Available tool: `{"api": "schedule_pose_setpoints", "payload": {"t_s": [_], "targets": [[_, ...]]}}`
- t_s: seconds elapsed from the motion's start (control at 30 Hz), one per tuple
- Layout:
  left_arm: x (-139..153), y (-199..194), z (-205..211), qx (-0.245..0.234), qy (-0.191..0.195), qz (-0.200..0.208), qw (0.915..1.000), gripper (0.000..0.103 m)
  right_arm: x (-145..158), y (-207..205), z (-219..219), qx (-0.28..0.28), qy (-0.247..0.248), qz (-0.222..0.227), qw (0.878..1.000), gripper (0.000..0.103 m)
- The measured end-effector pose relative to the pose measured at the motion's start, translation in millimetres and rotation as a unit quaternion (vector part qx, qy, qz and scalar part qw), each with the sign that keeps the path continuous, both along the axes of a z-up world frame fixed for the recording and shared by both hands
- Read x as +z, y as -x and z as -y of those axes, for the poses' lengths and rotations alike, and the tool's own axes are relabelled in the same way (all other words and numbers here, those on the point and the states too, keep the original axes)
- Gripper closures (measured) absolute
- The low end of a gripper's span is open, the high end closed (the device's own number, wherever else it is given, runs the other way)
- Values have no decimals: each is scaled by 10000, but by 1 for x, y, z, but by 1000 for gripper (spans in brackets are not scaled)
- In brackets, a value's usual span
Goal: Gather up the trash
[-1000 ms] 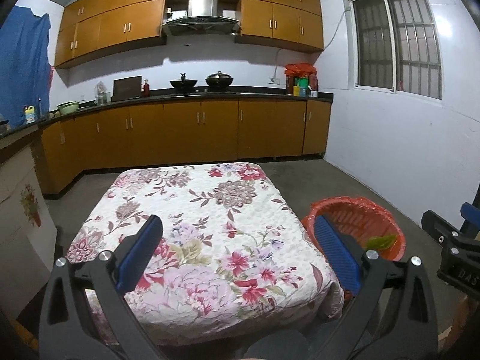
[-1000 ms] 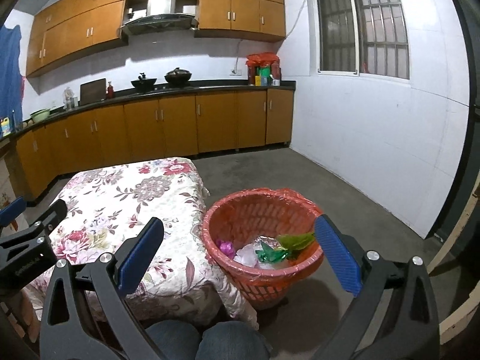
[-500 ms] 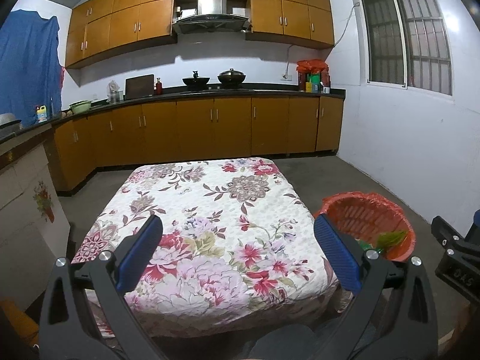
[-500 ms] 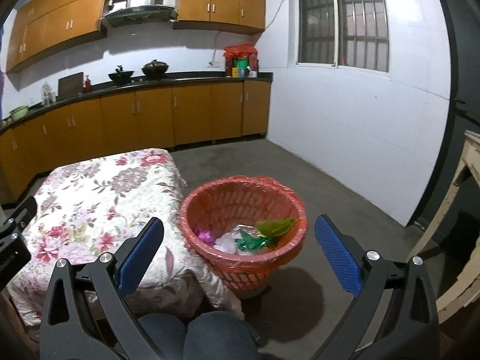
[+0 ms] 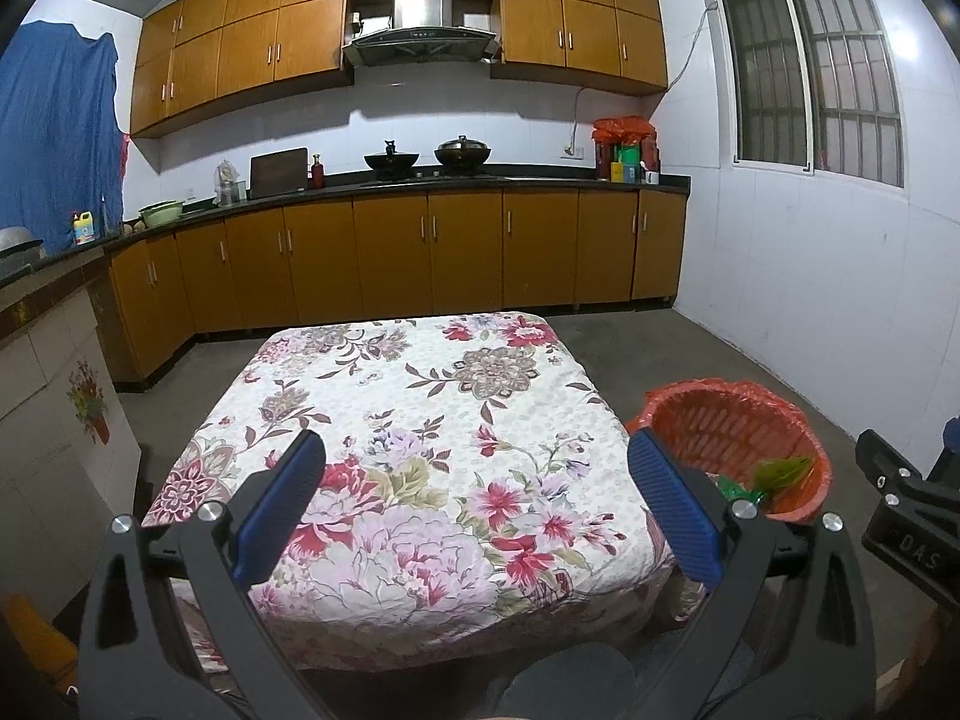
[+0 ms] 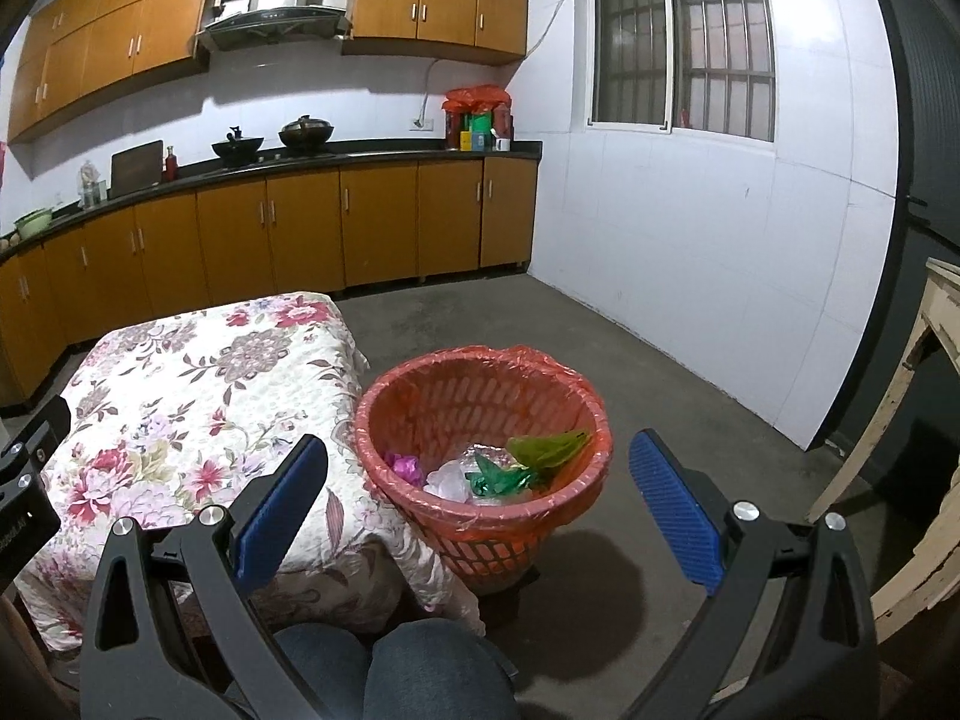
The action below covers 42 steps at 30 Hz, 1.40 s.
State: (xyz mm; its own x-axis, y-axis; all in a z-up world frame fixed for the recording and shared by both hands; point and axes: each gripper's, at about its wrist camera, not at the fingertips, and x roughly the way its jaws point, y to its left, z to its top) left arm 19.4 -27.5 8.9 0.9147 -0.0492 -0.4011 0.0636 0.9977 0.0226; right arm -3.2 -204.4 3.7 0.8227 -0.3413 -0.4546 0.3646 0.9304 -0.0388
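Observation:
An orange basket [image 6: 420,414] lined with a red bag stands on the floor beside the table; it shows as the basket [image 5: 708,420] at the right of the left wrist view. Inside lie crumpled wrappers [image 6: 504,471]: green, purple and clear pieces. My right gripper [image 6: 477,501] hangs open above and in front of the basket, nothing between its blue pads. My left gripper [image 5: 477,501] is open over the near part of the floral-cloth table [image 5: 420,420], holding nothing. No trash shows on the cloth.
Brown kitchen cabinets [image 5: 420,252] and a dark counter with pots run along the back wall. A person's knees in jeans [image 6: 384,672] sit at the bottom. A pale wooden frame [image 6: 900,420] stands at the far right. Bare concrete floor [image 6: 630,360] surrounds the basket.
Both grippers have pulled back and risen from the table and basket, so each looks farther away. Both stay open and hold nothing.

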Motion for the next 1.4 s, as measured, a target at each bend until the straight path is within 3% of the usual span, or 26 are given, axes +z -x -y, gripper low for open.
{"api": "schedule_pose_setpoints", "payload": {"t_s": [1.4], "targets": [[5, 0, -1, 108, 17, 35, 9999, 4, 1, -2, 0, 47, -31, -20, 10000, 3]]}}
